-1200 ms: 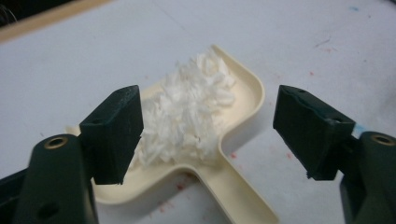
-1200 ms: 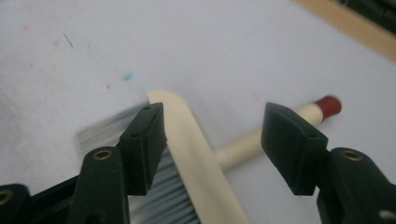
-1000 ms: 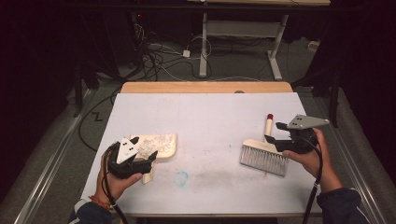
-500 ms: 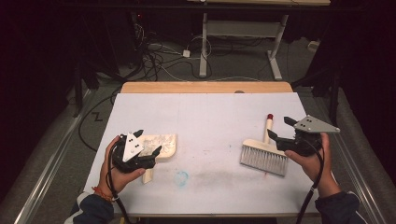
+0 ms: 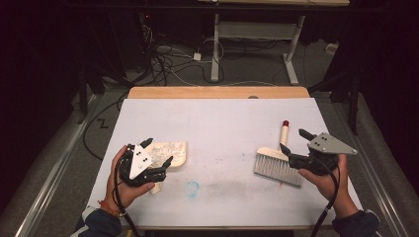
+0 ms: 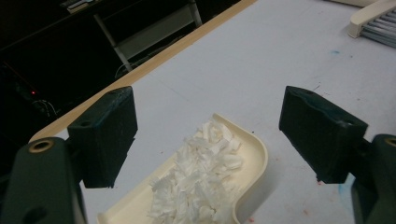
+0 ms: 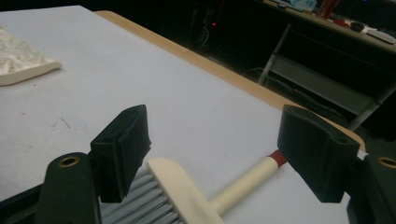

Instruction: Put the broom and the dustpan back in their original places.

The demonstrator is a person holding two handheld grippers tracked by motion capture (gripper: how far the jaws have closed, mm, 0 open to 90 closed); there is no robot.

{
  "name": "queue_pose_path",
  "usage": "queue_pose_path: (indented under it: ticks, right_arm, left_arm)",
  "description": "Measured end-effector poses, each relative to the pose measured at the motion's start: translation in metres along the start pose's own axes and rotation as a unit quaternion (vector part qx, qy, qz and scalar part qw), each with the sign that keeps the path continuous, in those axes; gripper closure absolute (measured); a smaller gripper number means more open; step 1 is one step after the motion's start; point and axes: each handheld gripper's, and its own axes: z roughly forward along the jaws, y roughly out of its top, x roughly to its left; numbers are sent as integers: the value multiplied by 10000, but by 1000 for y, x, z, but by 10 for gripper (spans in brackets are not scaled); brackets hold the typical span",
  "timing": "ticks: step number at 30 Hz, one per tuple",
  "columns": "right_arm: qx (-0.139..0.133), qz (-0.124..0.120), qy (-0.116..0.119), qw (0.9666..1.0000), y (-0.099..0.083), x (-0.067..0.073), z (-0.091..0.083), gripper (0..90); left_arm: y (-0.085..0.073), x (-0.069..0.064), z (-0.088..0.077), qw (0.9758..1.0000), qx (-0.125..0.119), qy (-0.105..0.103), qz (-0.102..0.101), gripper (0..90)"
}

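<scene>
On the white table (image 5: 222,123), my left gripper (image 5: 157,159) hangs spread wide and empty over the cream dustpan (image 6: 252,154) heaped with white shreds (image 6: 201,177). My right gripper (image 5: 292,141), jaws equally wide and holding nothing, hovers above the red-tipped brush (image 5: 277,163). No readable writing shows on either tool.

I work at a table (image 5: 217,118) covered in a pale sheet, its wooden far edge (image 5: 217,92) left bare — beyond it the room lies dark. On the grey floor (image 5: 247,69) behind, a tangle of black and white cables (image 5: 168,59) runs toward the white legs of another desk (image 5: 257,34) — its feet spread flat. A metal rail (image 5: 54,168) runs along the floor at my left.
</scene>
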Motion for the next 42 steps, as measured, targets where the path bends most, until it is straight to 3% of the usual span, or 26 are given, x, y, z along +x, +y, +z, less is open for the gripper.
queue_pose_path:
  ticks: [8,19,26,34,36,42]
  right_arm:
    - [-10,-33,53,10000,-7,8,-7,258]
    - [-78,-94,-93,9999,-22,14,-16,227]
    - [-149,-91,-6,9998,-31,19,-20,199]
    - [-118,-201,-38,9997,-42,28,-20,161]
    - [-121,-133,-45,9998,-46,30,-19,162]
    - [71,-132,-30,9999,-60,38,-17,162]
  left_arm:
    - [-5,-7,-2,10000,3,-15,96,181]
    - [-12,-19,-3,9997,59,-48,245,164]
    - [-20,-28,-4,9995,70,-81,292,156]
    - [-33,-34,1,9986,222,-237,414,156]
    - [-35,-35,2,9984,256,-254,444,156]
    - [-44,-38,2,9979,354,-287,467,156]
